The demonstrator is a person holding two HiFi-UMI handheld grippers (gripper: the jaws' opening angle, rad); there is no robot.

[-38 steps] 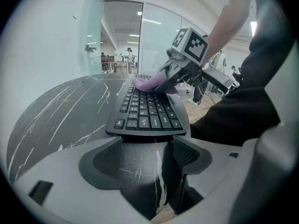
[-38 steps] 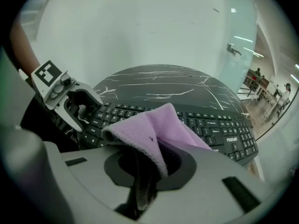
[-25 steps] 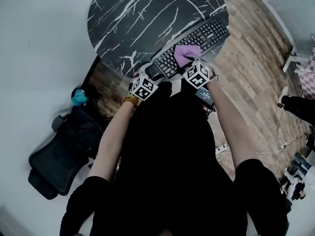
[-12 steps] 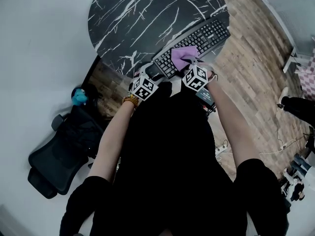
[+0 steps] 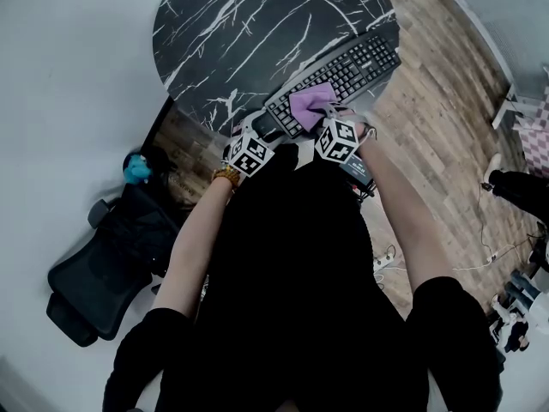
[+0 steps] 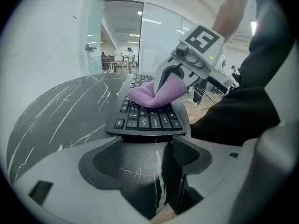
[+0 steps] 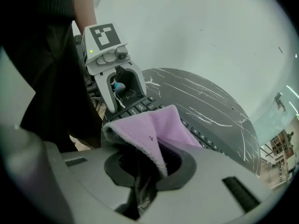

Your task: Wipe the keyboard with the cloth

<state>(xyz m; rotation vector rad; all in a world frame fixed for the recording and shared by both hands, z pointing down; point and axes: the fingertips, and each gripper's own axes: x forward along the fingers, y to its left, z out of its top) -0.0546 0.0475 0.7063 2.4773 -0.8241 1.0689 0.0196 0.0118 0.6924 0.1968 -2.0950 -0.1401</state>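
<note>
Head view: the right gripper [image 5: 322, 112] is holding the purple cloth [image 5: 310, 100] on the left half of the black keyboard [image 5: 356, 60]. Compared with a second ago the cloth is sitting nearer the keyboard's left end, so the stroke is travelling leftward. By my judgement the wipe is well under way, with the last left-hand keys still to be covered. The left gripper [image 5: 248, 130] is waiting at the near rim of the round black marble-veined table [image 5: 240, 24], just beside the keyboard's left end. Left gripper view: its jaws are standing apart with nothing between them but the table edge. The keyboard is lying just ahead, apparently untouched by them, and the cloth [image 6: 153, 93] is draping over the keys under the right gripper [image 6: 164, 78]. Right gripper view: its jaws are clamping a fold of the cloth [image 7: 152, 132], and the free part is spreading forward onto the keys. Surroundings: the table is carrying only the keyboard in these views. Wood-plank floor [image 5: 437, 110] is showing to the right, with cables lying on it. A black office chair [image 5: 94, 273] is standing to the left by a white wall. Glass partitions and a lit office are showing beyond.
</note>
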